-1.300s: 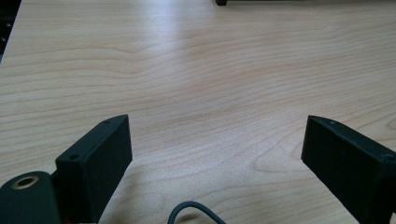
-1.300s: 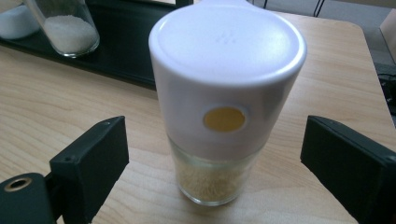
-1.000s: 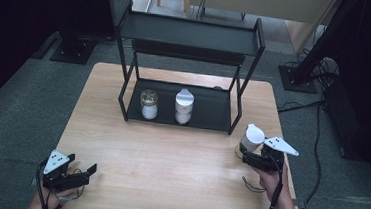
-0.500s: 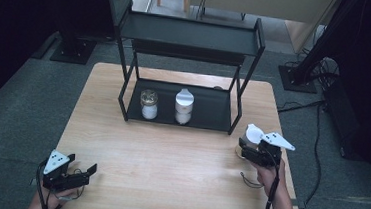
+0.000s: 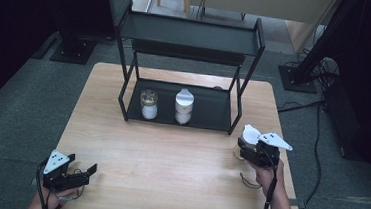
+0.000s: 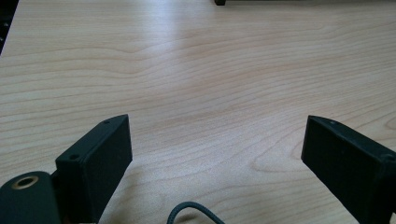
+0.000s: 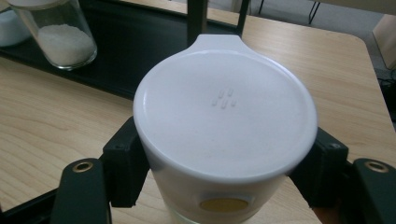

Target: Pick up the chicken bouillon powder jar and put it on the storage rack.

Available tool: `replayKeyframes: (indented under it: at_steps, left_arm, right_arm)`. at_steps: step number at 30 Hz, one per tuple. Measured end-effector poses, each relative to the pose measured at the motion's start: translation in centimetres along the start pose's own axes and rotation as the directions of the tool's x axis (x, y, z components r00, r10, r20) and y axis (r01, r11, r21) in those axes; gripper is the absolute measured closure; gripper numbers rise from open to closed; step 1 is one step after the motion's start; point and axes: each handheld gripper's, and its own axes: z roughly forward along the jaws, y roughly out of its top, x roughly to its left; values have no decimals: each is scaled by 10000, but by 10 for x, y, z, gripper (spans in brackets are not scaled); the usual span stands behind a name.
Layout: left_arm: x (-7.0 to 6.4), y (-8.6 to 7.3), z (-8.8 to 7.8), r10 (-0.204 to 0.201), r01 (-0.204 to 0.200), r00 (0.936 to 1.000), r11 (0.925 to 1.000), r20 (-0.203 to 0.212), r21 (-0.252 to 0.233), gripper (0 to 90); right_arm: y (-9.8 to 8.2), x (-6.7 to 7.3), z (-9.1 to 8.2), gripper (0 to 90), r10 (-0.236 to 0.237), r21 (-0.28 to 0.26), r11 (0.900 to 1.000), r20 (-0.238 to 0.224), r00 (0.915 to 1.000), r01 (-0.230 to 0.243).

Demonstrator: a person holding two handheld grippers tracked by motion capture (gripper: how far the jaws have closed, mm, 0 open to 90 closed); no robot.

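Right gripper (image 5: pixel 250 148) jaws clamped; left gripper (image 5: pixel 80 174) jaws wide.

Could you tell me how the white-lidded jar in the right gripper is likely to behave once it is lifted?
The white-lidded jar looks like glass below its lid, so it is probably rigid, smooth and breakable. The right gripper clamps it just under the overhanging lid, which may catch it if it slips. Its contents are hidden; similar jars on the rack hold white powder, so expect modest weight.

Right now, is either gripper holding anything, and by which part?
The right gripper is shut on the white-lidded jar, clamping its body just below the lid. The left gripper is open, holding nothing.
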Motion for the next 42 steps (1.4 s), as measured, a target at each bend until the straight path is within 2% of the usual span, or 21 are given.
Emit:
replayKeyframes:
  at_steps: [13,26,42]
  left_arm:
    - [0,0,0,17,-17,10000,10000,24,-16,88]
    - [0,0,-1,63,-63,10000,10000,66,-21,88]
    - [-1,-1,-1,114,-113,9998,9999,166,-62,88]
  right_arm:
    - [12,24,2,303,-182,-178,9997,-389,9991,176]
    - [26,50,15,303,-231,-241,9995,-713,9972,214]
    - [49,71,38,303,-224,-190,9996,-645,9977,212]
